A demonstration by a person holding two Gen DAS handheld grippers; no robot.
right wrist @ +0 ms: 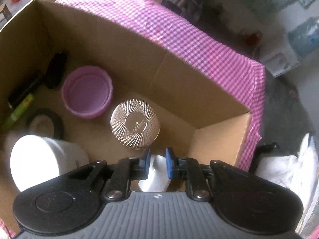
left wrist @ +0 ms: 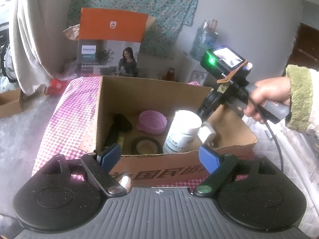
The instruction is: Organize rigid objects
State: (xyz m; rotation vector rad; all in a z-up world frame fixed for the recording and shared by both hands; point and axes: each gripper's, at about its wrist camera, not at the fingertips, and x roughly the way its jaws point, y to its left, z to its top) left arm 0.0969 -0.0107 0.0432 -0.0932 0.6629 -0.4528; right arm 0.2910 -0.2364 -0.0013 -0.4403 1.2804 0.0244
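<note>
An open cardboard box [left wrist: 159, 85] stands on a pink checked tablecloth [left wrist: 75, 107]. It holds a purple bowl [left wrist: 152, 124], a white bottle [left wrist: 183, 131], a black tape roll [left wrist: 146, 145] and a black brush [left wrist: 119, 125]. My left gripper [left wrist: 159, 155] hangs open in front of the box's near wall with nothing between its blue pads. My right gripper [right wrist: 158, 159] points steeply down into the box's [right wrist: 139, 59] near right corner, shut on a white plug adapter [right wrist: 157, 177]. Beside it are a silver-lidded jar [right wrist: 135, 127], the bowl [right wrist: 87, 91] and the bottle [right wrist: 37, 159].
A hand [left wrist: 267, 97] in a green-cuffed sleeve holds the right gripper's handle. Behind the table stands an orange appliance carton [left wrist: 111, 45]; a water jug [left wrist: 205, 41] sits back right. A green tube [right wrist: 20, 111] lies along the box's left wall. White cloth [right wrist: 295, 171] lies right of the box.
</note>
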